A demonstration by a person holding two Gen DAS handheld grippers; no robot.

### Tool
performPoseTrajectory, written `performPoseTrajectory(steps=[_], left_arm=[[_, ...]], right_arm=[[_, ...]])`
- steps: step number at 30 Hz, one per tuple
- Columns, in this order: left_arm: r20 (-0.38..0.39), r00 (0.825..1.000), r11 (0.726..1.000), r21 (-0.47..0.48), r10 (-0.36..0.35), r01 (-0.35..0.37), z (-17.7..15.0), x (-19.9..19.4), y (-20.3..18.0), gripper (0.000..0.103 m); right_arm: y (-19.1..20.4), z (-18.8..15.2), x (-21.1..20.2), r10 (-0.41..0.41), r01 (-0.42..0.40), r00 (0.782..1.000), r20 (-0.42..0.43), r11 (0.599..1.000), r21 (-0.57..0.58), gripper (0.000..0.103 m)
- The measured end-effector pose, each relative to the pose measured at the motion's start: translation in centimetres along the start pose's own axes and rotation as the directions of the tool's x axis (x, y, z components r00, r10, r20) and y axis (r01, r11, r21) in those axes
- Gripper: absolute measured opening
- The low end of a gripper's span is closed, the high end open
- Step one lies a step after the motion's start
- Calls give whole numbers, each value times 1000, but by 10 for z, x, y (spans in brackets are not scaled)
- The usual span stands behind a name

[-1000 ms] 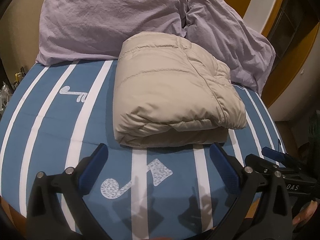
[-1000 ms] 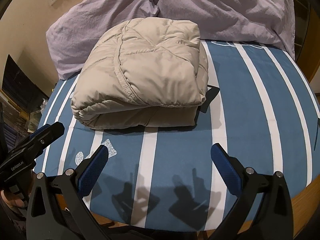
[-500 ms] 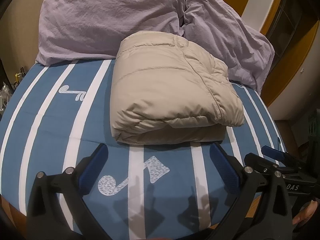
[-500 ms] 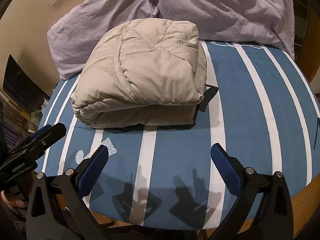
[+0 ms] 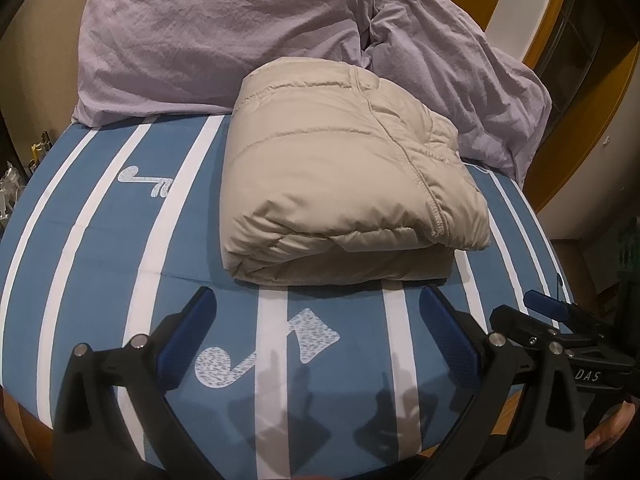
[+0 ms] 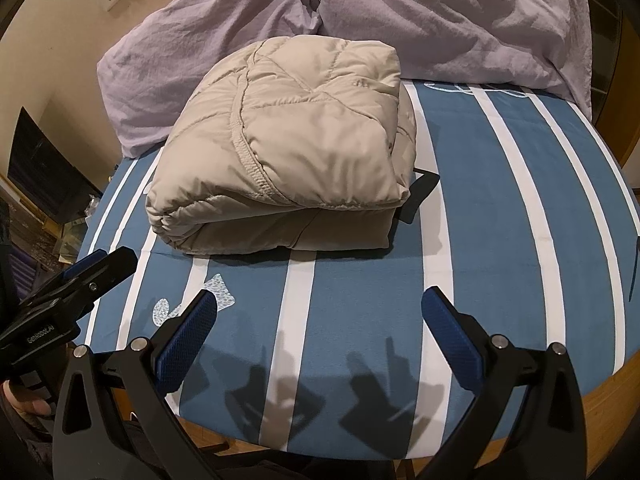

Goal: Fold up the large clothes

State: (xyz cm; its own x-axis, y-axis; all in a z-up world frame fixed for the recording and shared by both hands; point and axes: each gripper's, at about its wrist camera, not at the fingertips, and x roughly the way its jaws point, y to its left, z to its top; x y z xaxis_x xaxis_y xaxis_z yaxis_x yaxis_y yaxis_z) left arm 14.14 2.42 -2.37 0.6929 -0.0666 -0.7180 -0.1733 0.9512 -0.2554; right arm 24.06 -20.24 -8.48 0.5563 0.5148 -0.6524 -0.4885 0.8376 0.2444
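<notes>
Hidden: the underside of the folded beige puffer jacket (image 5: 344, 184) and the black strap (image 6: 420, 196) poking out from beneath its right edge, only partly seen; the foot of the bed (image 6: 520, 208) is cut off by both tools.
Hard to make out: small clutter past the bed's left edge, too dim to name.
Jacket: folded into a thick bundle on the blue-and-white striped sheet, its far edge touching the two lilac pillows (image 5: 224, 36).
Left tool (image 5: 316, 336): jaws spread wide, holding nothing, above the sheet just short of the jacket's near edge.
Right tool (image 6: 320, 332): jaws spread wide, empty, also short of the jacket and apart from it.
Change: in the left view the jacket sits slightly further left than a second ago; both tools remain spread, gripping nothing.
Containers: none seen.
</notes>
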Motion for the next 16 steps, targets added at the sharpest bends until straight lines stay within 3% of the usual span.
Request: performPoseTrajectory(steps=[16], left_arm=[[-2, 1000, 1000, -2, 0, 0, 2, 2, 0, 101]], right_arm=[[1, 1, 2, 0, 0, 1000, -4, 1000, 1, 102]])
